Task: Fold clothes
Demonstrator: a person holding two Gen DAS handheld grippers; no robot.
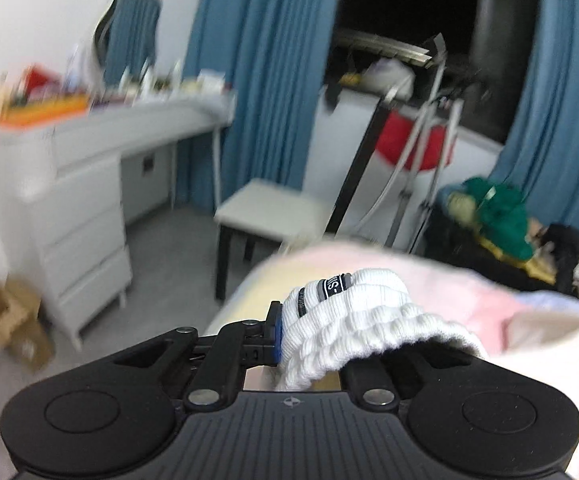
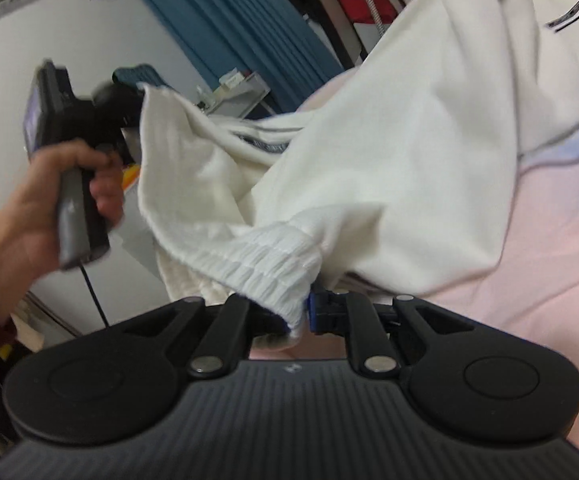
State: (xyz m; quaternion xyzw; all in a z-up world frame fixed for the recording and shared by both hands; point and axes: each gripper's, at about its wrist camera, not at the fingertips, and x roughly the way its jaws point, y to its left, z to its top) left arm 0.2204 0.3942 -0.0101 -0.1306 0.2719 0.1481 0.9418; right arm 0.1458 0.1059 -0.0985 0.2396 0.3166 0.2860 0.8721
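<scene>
White garment [image 2: 389, 152] is soft, limp knit, light, sags between grips; the ribbed band is the firmest hold. Right gripper [image 2: 303, 312] fingers closed on ribbed hem; left gripper [image 1: 313, 336] fingers pinch the ribbed cuff. Garment hangs lifted above the pink bed [image 2: 529, 260], far end trailing on it.

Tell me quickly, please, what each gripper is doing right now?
Left gripper: shut on the ribbed band of the white garment.
Right gripper: shut on the same white garment's ribbed band, lifted above the pink bedding.
</scene>
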